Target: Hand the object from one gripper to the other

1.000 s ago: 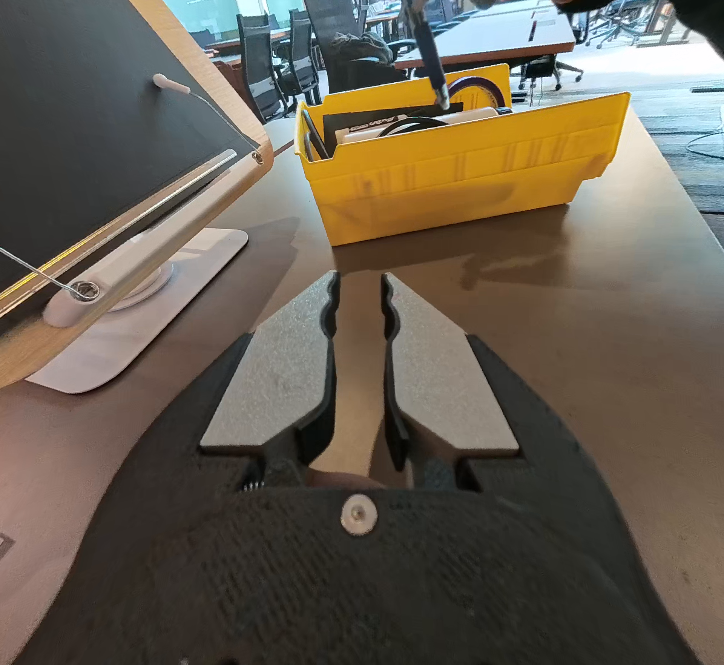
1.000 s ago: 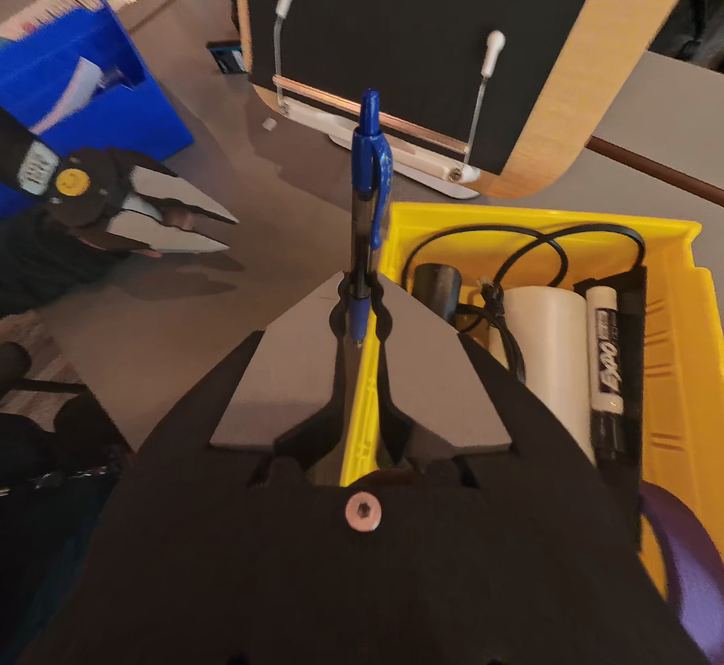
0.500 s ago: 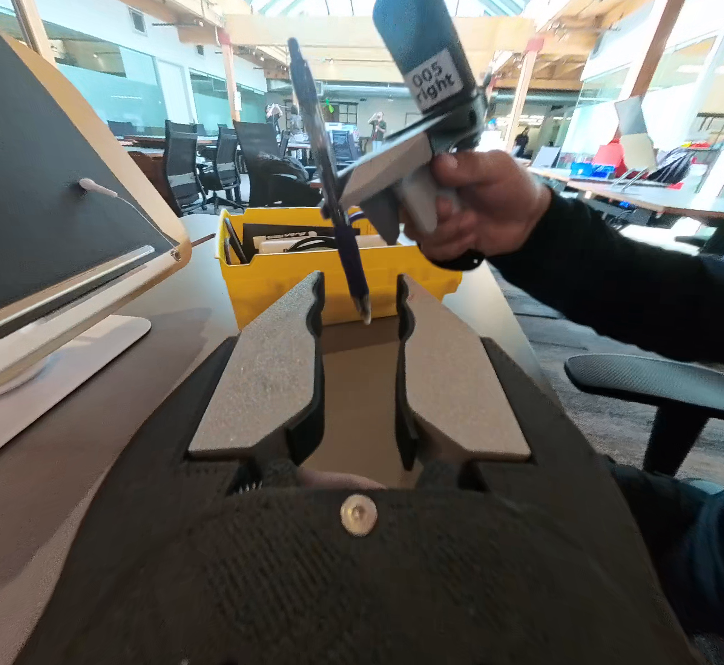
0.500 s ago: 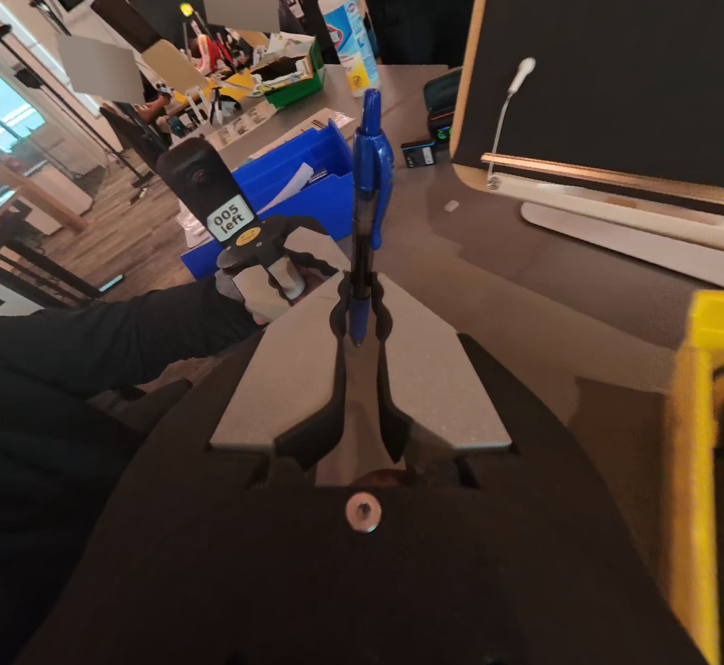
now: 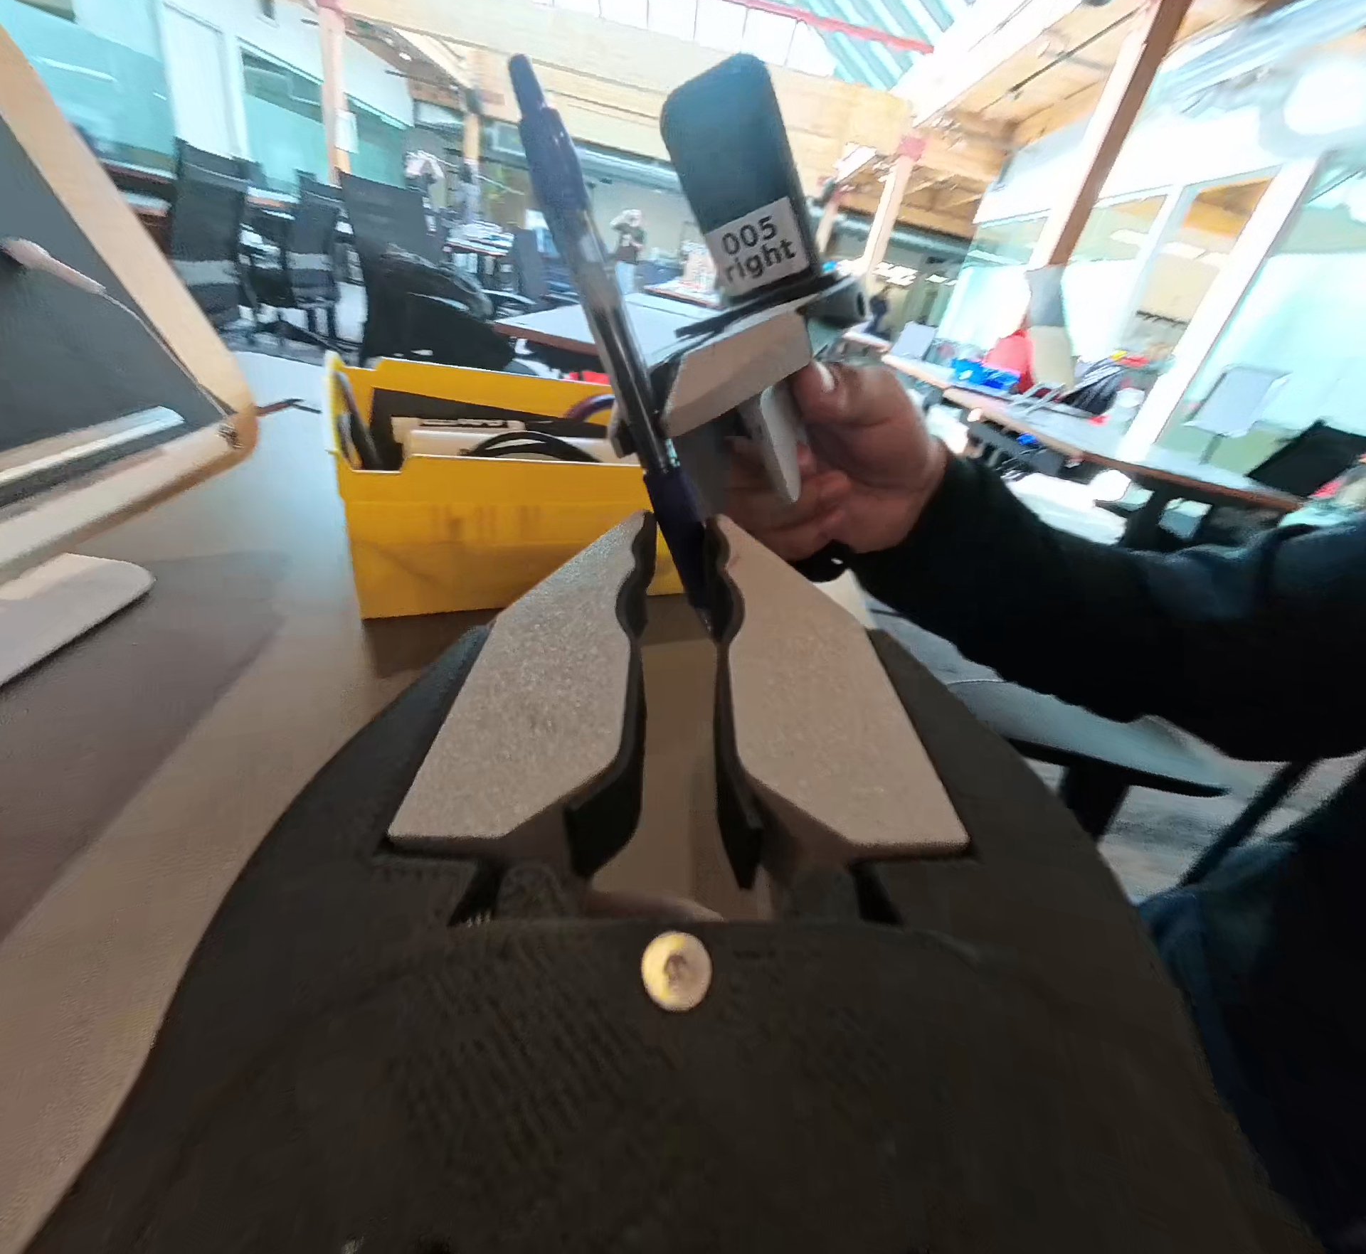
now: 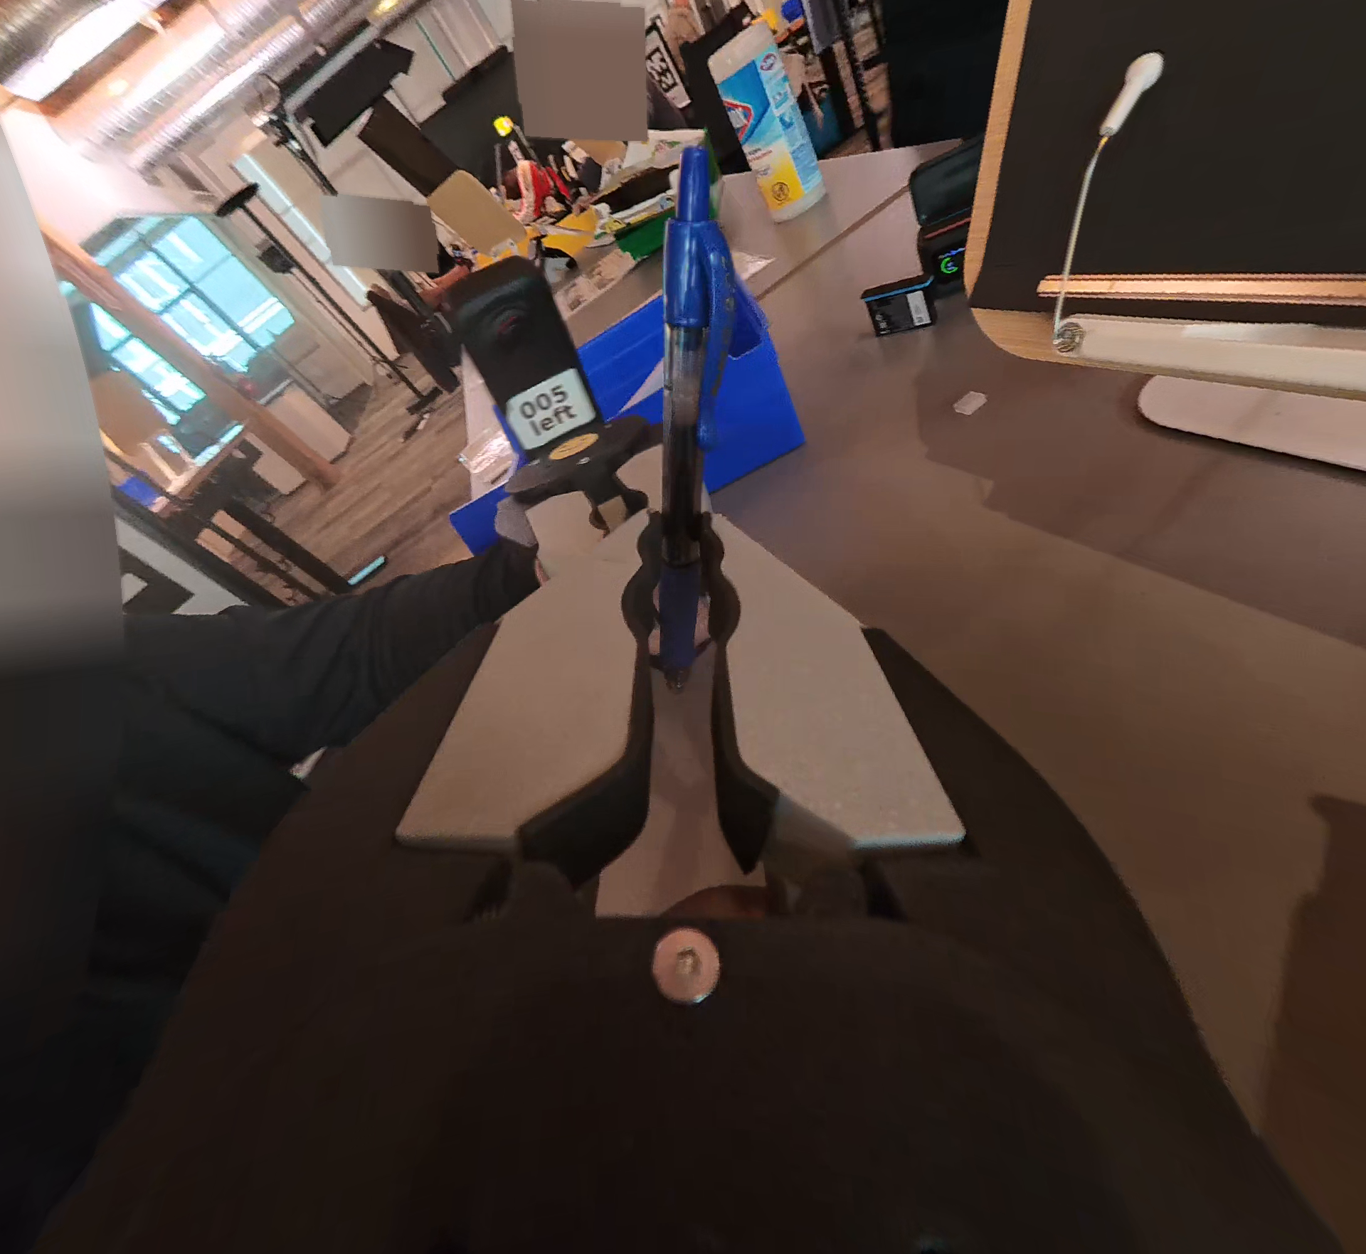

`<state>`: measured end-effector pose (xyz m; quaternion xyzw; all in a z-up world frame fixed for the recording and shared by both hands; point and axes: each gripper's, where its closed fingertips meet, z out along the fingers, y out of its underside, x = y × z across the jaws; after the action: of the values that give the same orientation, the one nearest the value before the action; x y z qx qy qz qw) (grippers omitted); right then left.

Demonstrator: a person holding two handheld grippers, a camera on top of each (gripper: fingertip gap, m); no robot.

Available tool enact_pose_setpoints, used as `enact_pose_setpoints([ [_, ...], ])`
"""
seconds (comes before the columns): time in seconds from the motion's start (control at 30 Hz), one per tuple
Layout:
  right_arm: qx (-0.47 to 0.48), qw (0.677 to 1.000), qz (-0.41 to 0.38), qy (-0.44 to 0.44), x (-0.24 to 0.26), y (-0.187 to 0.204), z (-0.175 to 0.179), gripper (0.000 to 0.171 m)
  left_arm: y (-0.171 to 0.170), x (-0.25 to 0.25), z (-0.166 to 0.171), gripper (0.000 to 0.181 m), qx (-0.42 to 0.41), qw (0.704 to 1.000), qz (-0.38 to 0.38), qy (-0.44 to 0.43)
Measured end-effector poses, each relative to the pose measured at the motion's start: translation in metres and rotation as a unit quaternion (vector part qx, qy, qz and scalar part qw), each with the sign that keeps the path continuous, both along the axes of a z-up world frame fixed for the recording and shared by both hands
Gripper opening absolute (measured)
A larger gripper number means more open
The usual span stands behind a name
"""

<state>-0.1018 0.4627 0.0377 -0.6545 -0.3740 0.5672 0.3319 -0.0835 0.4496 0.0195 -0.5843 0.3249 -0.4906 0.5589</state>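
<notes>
A blue pen (image 5: 576, 243) stands nearly upright, its clip end up. My right gripper (image 6: 680, 546) is shut on its lower barrel; in the left wrist view it (image 5: 650, 428) is held by a hand above the table. My left gripper (image 5: 680, 539) is open with a narrow gap, and the pen's tip end sits between its fingers, against the right finger, with a gap on the left side. In the right wrist view the pen (image 6: 691, 302) rises from my jaws, and the left gripper (image 6: 591, 524) is just behind it, its fingertips hidden.
A yellow bin (image 5: 473, 531) holding cables and markers stands on the brown table (image 6: 1035, 590) behind the grippers. A black board on a wooden stand (image 5: 111, 332) is at the left. A blue bin (image 6: 746, 398), a wipes canister (image 6: 769, 125) and small black devices (image 6: 898, 313) lie farther off. My left and right fingertips are right by each other.
The right gripper carried the pen from above the yellow bin to the left gripper. The left gripper rose, and its fingers narrowed around the pen's lower end.
</notes>
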Motion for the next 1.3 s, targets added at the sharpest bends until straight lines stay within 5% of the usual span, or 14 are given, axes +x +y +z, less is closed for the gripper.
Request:
enact_pose_setpoints([
  [0.3, -0.008, 0.998, 0.045, 0.048, 0.003, -0.014, 0.012, 0.005, -0.015, -0.001, 0.012, 0.009, -0.058, 0.992, -0.087, -0.069],
  [0.5, 0.021, 0.998, -0.051, -0.007, 0.005, 0.010, -0.003, 0.019, 0.015, -0.004, -0.007, 0.008, 0.084, 0.986, 0.110, 0.097],
  [0.67, 0.047, 0.994, -0.098, -0.023, 0.000, 0.018, -0.007, 0.006, 0.020, -0.003, -0.011, 0.009, 0.126, 0.965, 0.170, 0.152],
  [0.9, 0.043, 0.998, -0.020, 0.047, -0.005, 0.002, 0.013, 0.006, 0.002, -0.005, 0.009, 0.008, -0.022, 0.999, 0.024, -0.002],
  [1.1, 0.020, 0.991, 0.067, 0.113, -0.005, -0.018, 0.028, 0.006, -0.017, -0.005, 0.024, 0.008, -0.105, 0.984, -0.103, -0.099],
  [1.3, 0.008, 0.982, 0.105, 0.157, -0.002, -0.026, 0.032, 0.005, -0.026, -0.002, 0.028, 0.008, -0.134, 0.971, -0.151, -0.131],
])
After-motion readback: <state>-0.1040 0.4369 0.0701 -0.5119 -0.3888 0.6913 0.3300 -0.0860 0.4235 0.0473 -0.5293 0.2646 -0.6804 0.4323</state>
